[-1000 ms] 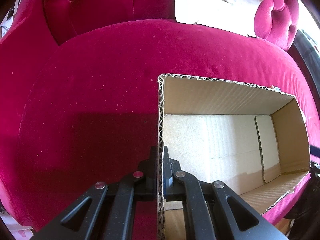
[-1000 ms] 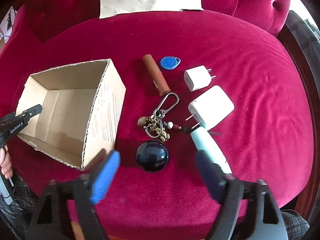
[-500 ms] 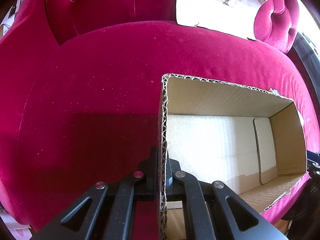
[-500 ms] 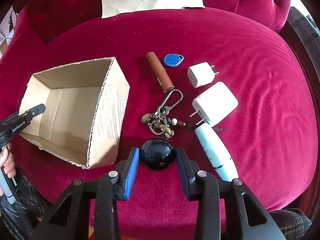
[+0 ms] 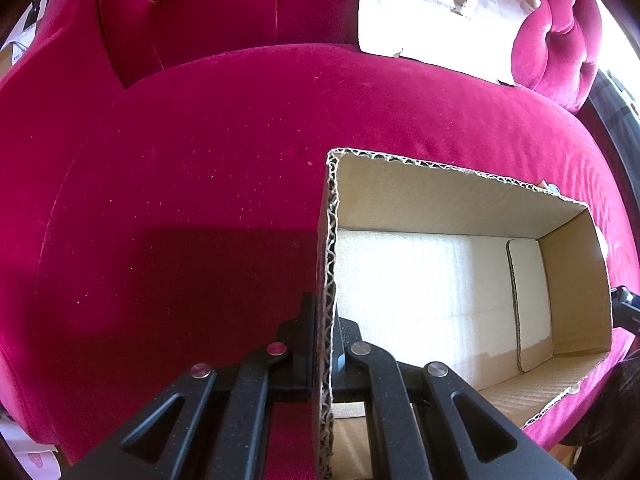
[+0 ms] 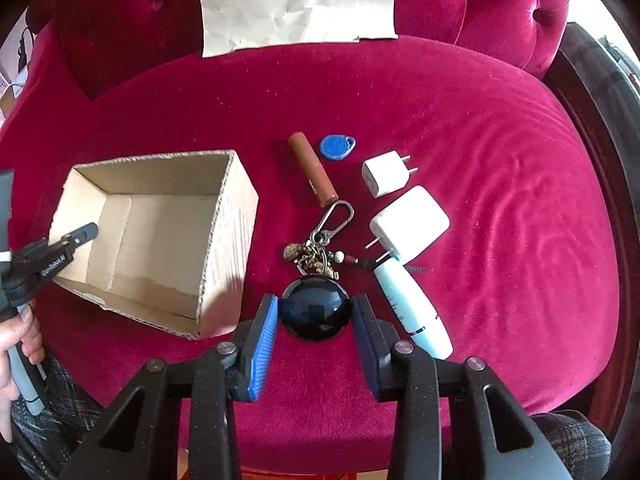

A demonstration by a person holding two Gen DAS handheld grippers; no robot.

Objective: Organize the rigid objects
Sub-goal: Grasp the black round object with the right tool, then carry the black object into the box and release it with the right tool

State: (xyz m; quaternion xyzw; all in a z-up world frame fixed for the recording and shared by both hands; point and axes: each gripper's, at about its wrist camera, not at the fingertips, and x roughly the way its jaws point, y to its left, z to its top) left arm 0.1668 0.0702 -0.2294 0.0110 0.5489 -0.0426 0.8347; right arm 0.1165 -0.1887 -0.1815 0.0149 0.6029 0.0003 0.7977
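Note:
An open, empty cardboard box (image 6: 160,236) sits on the red velvet seat (image 6: 500,208). My left gripper (image 5: 325,320) is shut on the box's near wall (image 5: 327,280); it also shows in the right wrist view (image 6: 86,232). My right gripper (image 6: 314,312) is closed around a glossy black ball (image 6: 314,312), its blue pads touching both sides. Beyond lie a key ring with carabiner (image 6: 320,248), a brown tube (image 6: 314,174), a blue key fob (image 6: 337,147), a small white charger (image 6: 386,178), a large white charger (image 6: 410,224) and a pale blue tube (image 6: 412,312).
A crumpled paper sheet (image 6: 296,0) leans on the tufted red backrest (image 6: 480,4). A dark wooden frame (image 6: 592,88) edges the seat on the right. The person's hand (image 6: 16,344) holds the left gripper's handle at the lower left.
My right gripper moved forward and closed its wide-open jaws onto the black ball. The left gripper stayed clamped on the box wall; the box shifted slightly.

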